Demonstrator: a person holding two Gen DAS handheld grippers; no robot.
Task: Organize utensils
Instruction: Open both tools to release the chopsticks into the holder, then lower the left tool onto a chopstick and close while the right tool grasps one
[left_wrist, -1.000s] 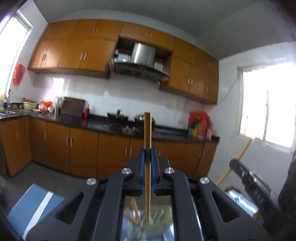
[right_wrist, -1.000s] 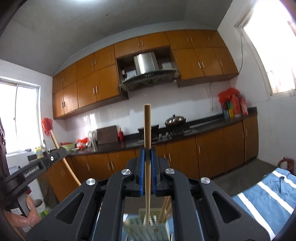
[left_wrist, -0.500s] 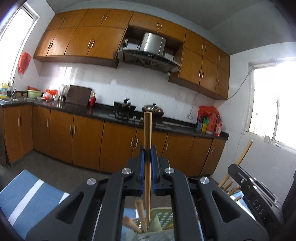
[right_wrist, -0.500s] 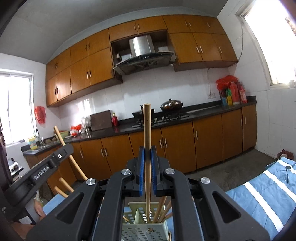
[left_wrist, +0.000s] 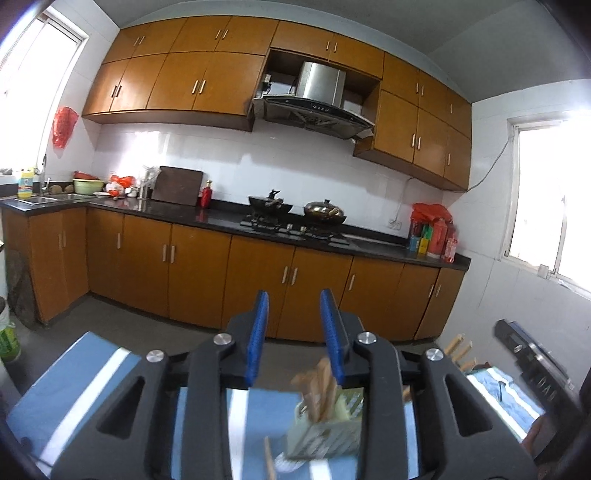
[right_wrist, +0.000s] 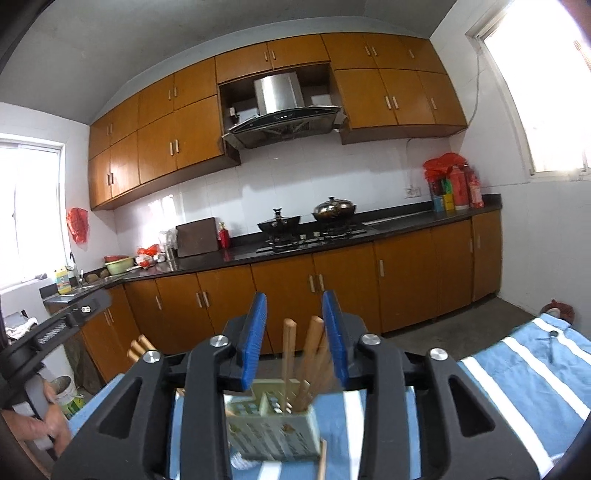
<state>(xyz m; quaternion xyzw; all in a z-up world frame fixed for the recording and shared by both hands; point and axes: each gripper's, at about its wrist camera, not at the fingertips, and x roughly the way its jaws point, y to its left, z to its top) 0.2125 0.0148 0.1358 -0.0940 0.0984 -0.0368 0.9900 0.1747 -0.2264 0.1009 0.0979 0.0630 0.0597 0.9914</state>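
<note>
A pale green perforated utensil holder (right_wrist: 273, 428) stands on the blue striped cloth (right_wrist: 524, 373), with several wooden chopsticks (right_wrist: 289, 354) upright in it. My right gripper (right_wrist: 294, 308) is open and empty, its blue pads either side of the chopstick tops. My left gripper (left_wrist: 294, 304) is open and empty, above and left of the holder (left_wrist: 325, 432), which is blurred there. A loose chopstick (left_wrist: 269, 458) lies on the cloth beside the holder, and one (right_wrist: 322, 458) shows in the right wrist view too.
Kitchen counter with a stove and pots (left_wrist: 295, 214) runs along the far wall above brown cabinets. The other gripper shows at the right edge (left_wrist: 532, 358) of the left view and the left edge (right_wrist: 55, 328) of the right view.
Both grippers have opened and let go of their chopsticks, which now stand in the holder. Both views have tilted down toward the table.
</note>
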